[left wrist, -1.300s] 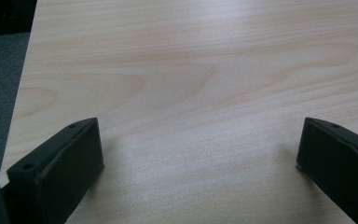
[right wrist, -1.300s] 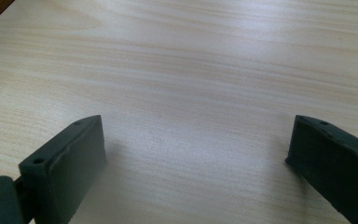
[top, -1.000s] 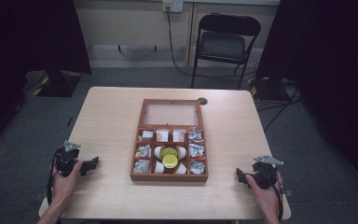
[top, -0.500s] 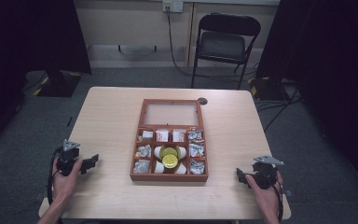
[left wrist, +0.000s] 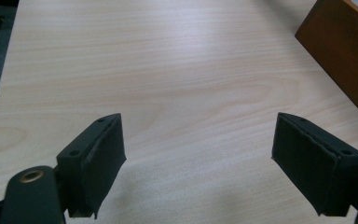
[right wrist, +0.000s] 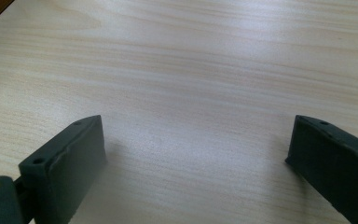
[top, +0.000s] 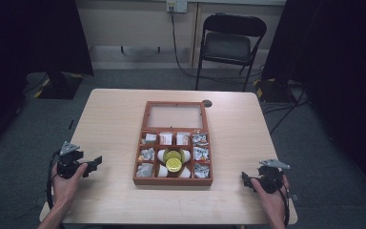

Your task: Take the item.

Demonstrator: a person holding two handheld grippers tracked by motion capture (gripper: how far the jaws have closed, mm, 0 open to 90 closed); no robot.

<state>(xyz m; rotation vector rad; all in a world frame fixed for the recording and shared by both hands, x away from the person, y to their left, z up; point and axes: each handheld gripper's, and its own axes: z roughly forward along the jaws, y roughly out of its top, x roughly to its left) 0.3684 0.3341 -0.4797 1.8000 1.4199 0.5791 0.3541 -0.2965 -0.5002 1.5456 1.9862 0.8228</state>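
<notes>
At the near edge of the pale wooden table (top: pixel 114 114), the left gripper (top: pixel 91 164) and right gripper (top: pixel 246 179) rest in the person's hands, each with jaws spread wide over bare wood and holding nothing. Between them, farther back, sits a wooden compartment box (top: pixel 174 181) with what looks like a yellow-lidded jar (top: pixel 173 164) among small packets. Beyond the table stands a folding chair (top: pixel 228 45).

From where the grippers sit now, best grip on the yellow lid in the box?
Grip the yellow lid across its round rim, coming straight down from above. It faces up in the middle of the box, with white cups close around it and box walls blocking any side approach. Both the left gripper and right gripper are open.
</notes>
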